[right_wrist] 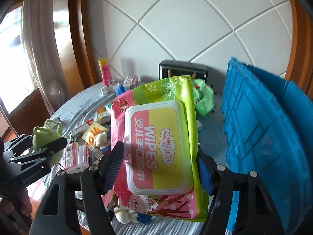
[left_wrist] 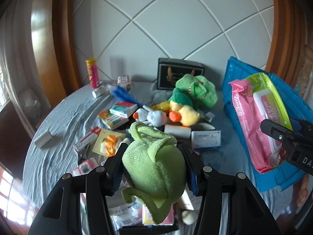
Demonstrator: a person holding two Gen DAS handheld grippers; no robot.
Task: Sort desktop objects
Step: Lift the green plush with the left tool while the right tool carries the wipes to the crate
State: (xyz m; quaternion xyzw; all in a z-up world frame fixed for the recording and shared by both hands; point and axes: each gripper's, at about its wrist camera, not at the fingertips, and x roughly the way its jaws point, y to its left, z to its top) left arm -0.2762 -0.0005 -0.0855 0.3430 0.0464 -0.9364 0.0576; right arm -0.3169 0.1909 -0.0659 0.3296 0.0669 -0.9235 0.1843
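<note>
Left gripper (left_wrist: 154, 168) clamps a green plush toy (left_wrist: 154, 172); right gripper (right_wrist: 158, 166) grips the wipes pack (right_wrist: 156, 146) beside the blue crate (right_wrist: 264, 127), apparently its destination.

Both tools are made of matte black plastic. The left gripper (left_wrist: 154, 168) has two wide arms with long cut-out slots, and round silver screws sit on the joints. The inner faces of its fingers (left_wrist: 117, 178) carry ribbed blue pads. The right gripper (right_wrist: 158, 168) is built the same way, with silver screws and blue ribbed pads on its fingers (right_wrist: 112, 169). White letters are printed on its body, partly cut off.
</note>
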